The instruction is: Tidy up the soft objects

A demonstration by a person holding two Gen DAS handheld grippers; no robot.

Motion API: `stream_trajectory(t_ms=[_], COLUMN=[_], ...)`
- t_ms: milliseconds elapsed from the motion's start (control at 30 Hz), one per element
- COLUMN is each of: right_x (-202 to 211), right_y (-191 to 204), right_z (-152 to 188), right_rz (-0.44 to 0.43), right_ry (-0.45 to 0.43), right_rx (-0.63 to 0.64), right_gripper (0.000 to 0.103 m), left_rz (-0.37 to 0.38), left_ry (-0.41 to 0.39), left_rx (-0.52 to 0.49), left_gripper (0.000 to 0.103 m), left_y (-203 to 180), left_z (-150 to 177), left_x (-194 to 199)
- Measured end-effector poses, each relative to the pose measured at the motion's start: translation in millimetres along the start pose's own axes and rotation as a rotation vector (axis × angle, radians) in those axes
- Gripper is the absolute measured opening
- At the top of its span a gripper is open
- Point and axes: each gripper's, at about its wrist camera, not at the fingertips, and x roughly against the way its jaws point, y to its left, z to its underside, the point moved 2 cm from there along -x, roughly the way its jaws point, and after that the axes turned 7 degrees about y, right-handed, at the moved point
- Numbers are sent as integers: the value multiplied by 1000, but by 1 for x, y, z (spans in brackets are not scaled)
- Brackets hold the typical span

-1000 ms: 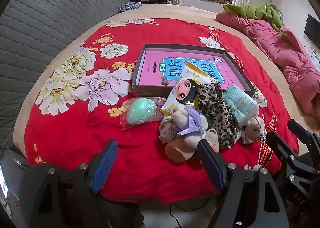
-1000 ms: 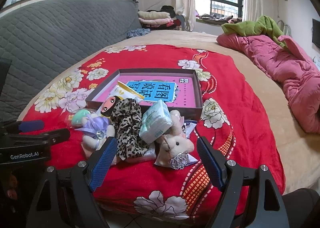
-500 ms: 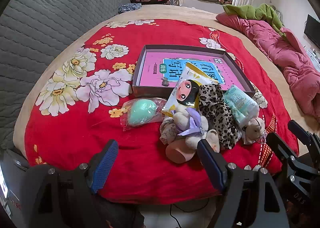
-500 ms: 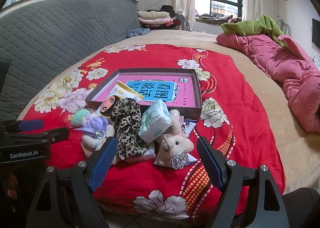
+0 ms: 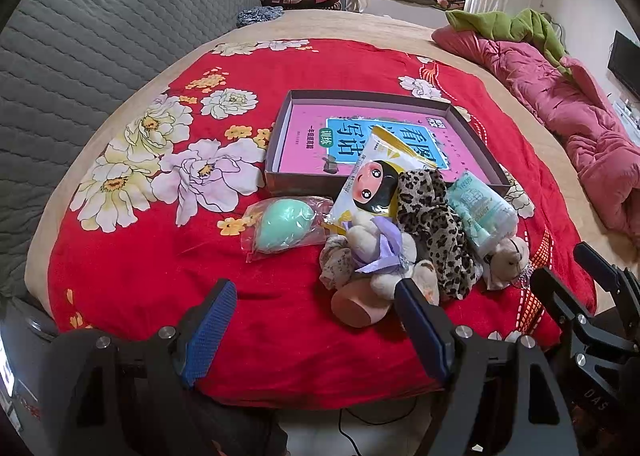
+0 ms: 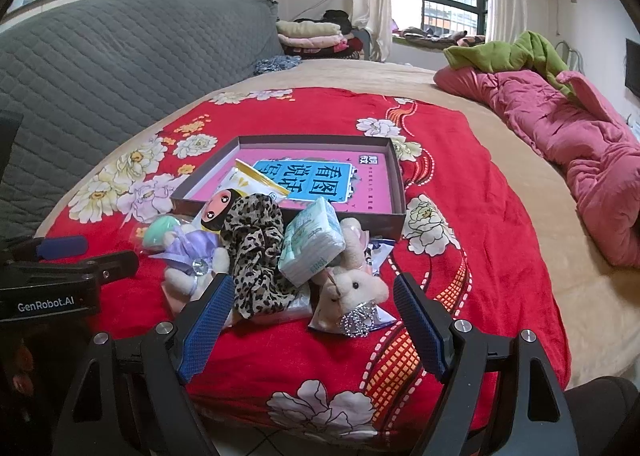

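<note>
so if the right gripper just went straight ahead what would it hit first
Most likely the small pink plush animal, lying between the open jaws of the right gripper at the near edge of the pile. The leopard-print fabric sits just left of that line; depth is hard to judge.

left tool [image 6: 48,302]: "GenRobot.AI" in white on its black body | right tool [image 5: 592,404]: "DAS", rest cut off | pink book [image 6: 316,180] in box: blue panel with "看图说话", smaller print unreadable | tissue pack [image 6: 312,246]: print too small
</note>
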Motion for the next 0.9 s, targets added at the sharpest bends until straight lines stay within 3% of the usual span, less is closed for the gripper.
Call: stream_trajectory(t_ms=[900], right_x=[-7], right_y=[-9], right_z=[2], right_rz=[-8], right_ry=[26], right_rx=[-32], right_gripper=[82], left_rz=[3], left_ry=[18], left_rx=[47], left_gripper=[81], left_y=[15], left_z=[-5], left_x=[-12])
